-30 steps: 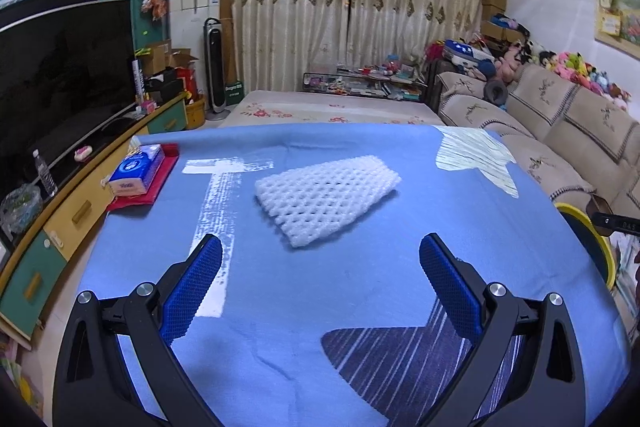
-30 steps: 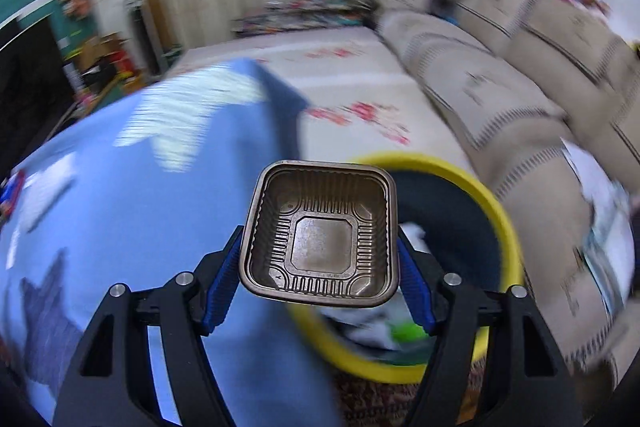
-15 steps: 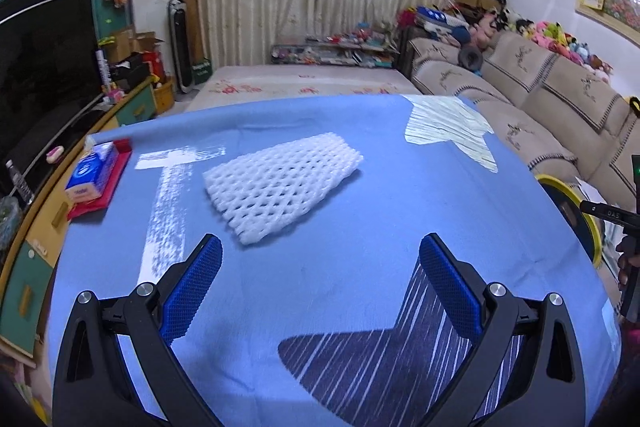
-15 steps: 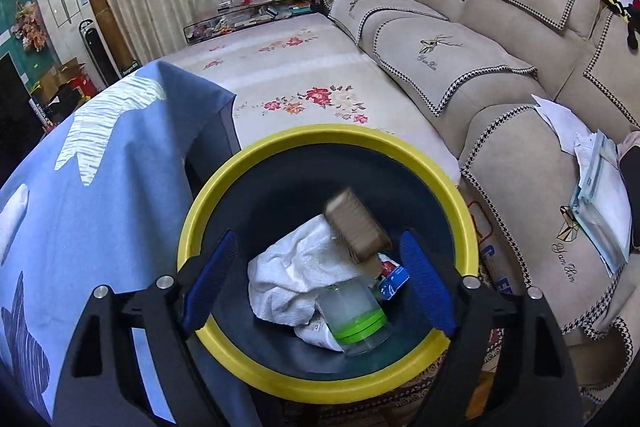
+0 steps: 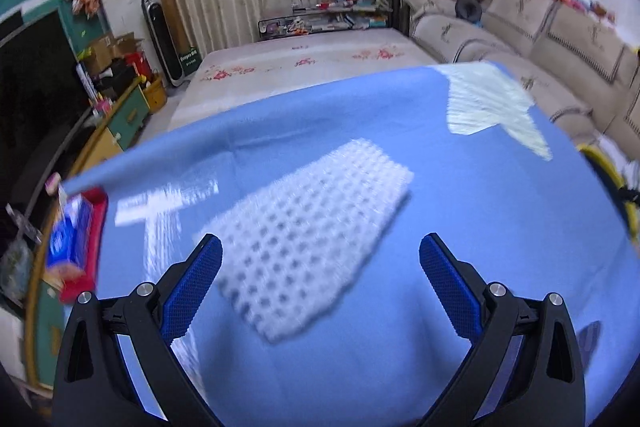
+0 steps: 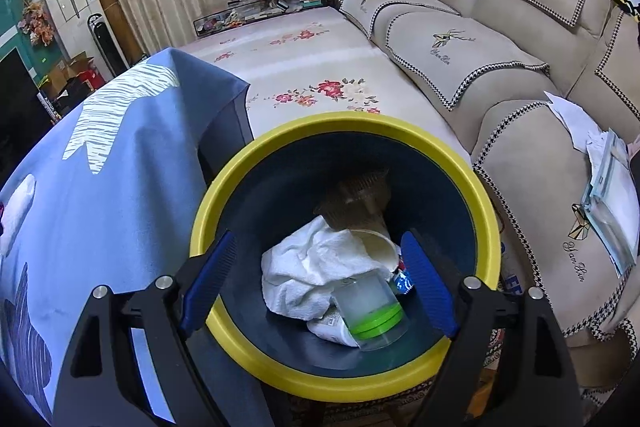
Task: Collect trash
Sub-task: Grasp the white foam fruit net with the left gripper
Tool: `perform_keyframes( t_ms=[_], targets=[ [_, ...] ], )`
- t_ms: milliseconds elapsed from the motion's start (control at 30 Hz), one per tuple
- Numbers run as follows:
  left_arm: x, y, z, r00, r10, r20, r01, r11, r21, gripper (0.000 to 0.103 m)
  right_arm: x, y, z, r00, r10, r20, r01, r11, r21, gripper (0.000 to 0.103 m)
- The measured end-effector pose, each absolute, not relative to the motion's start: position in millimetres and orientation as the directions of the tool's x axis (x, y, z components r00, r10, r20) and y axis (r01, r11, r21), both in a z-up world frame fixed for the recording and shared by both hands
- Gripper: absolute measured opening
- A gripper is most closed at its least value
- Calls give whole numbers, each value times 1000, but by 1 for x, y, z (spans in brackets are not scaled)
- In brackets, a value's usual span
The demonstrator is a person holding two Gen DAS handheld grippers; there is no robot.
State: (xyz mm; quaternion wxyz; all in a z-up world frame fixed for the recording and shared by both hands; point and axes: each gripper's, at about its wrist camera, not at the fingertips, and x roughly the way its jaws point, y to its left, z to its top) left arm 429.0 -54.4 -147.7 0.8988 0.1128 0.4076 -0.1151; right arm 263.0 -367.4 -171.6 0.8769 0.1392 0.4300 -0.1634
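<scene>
Where the blue cloth covers the tabletop (image 5: 460,211), a white foam net (image 5: 308,243) lies flat, a soft mesh sleeve full of round holes, longer than wide, running from 7 o'clock up toward 1 o'clock in the left wrist view. The picture is blurred, so its finer texture cannot be told. The left gripper (image 5: 320,279) hangs over it with jaws spread wide and nothing in them; the net's near end lies between the two blue pads, closer to the left one, and no pad touches it. A tissue pack (image 5: 70,235) on a red tray sits at 9 o'clock by the tabletop's left edge, well apart from the net. The cloth around the net is bare toward 3 o'clock, up to the edge where the bin's yellow rim shows.

In the right wrist view the right gripper (image 6: 316,283) hovers over the bin (image 6: 486,227), jaws released and empty. Inside the bin lie a brown tray (image 6: 356,203) at 12 o'clock, a white cloth (image 6: 316,267) in the middle, and a clear cup (image 6: 370,311) with a green band at 5 o'clock. The bin stands just beside the tabletop's right edge at 9 o'clock, with the sofa (image 6: 500,67) near at 3 o'clock.
</scene>
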Motion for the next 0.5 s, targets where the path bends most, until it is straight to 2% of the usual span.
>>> perform_keyframes(
  t_ms=[100,367,433,467,500],
  targets=[
    [444,-60,-151,628,-108,-771,346,926,152,97,265,-365,-170,583,-155,-798,395,912,112,80],
    [472,-66,-170,527,-142,-838,445,886,130,96,264,-364,-163,593,-148,-792,379,919,111,80],
    [474,-64,-170,535,-148,-832,449,884,132,88,263,-366,-164,591,-143,-794,380,918,117,81],
    [475,-62,-169,542,-148,-827,441,888,130,74,263,-366,-164,590,-141,-795,380,917,119,81],
    [475,-60,-167,548,-146,-824,432,893,129,65,262,-366,-165,588,-140,-797,381,917,120,81]
  ],
)
